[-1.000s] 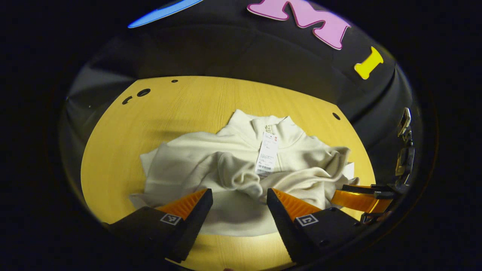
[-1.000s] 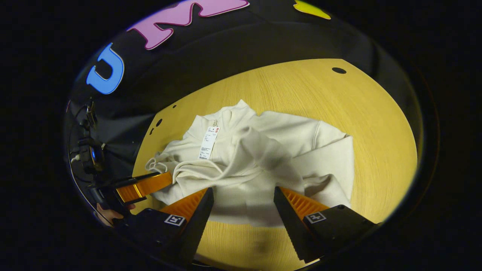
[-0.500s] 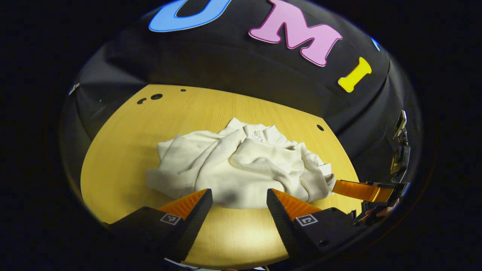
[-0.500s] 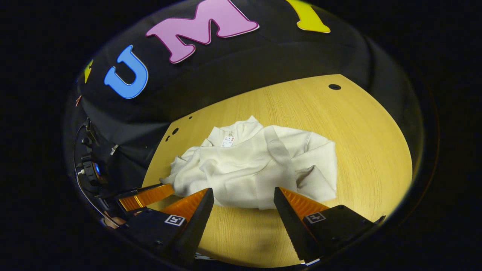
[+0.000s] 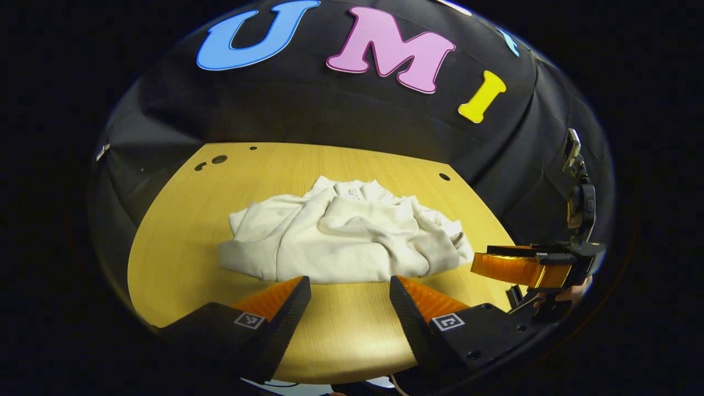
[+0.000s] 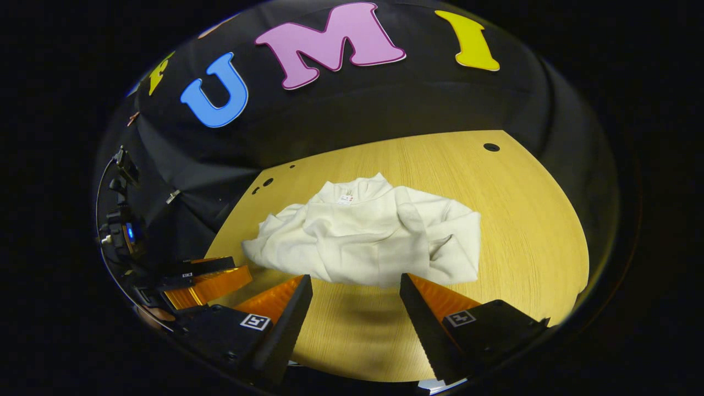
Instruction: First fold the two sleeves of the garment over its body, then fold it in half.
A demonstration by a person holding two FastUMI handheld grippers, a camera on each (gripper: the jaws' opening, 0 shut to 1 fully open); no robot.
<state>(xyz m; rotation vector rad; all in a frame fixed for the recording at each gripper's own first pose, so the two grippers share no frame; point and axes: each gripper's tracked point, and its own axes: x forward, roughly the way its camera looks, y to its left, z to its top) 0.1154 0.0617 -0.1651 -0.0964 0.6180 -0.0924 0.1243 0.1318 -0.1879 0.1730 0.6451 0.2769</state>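
A cream-white garment (image 5: 341, 236) lies folded and bunched in the middle of the round wooden table (image 5: 181, 220), collar toward the booth wall. In the right gripper view the garment (image 6: 374, 234) shows the same way, with a small tag at the collar. My left gripper (image 5: 349, 289) is open and holds nothing, pulled back over the table's near edge, short of the cloth. My right gripper (image 6: 355, 289) is open too and holds nothing, also just short of the garment's near edge. Each gripper appears at the side of the other's view, with a hand behind it.
The table (image 6: 528, 220) has small round holes near its far rim (image 5: 219, 159) (image 6: 491, 147). Black cloth walls close in behind and at both sides. A stand with a device (image 5: 580, 203) rises at the right of the left gripper view.
Both grippers have drawn back toward the table's near edge and risen, off the garment. The lower half of the garment now lies folded up over the body, covering most of the paper tag.
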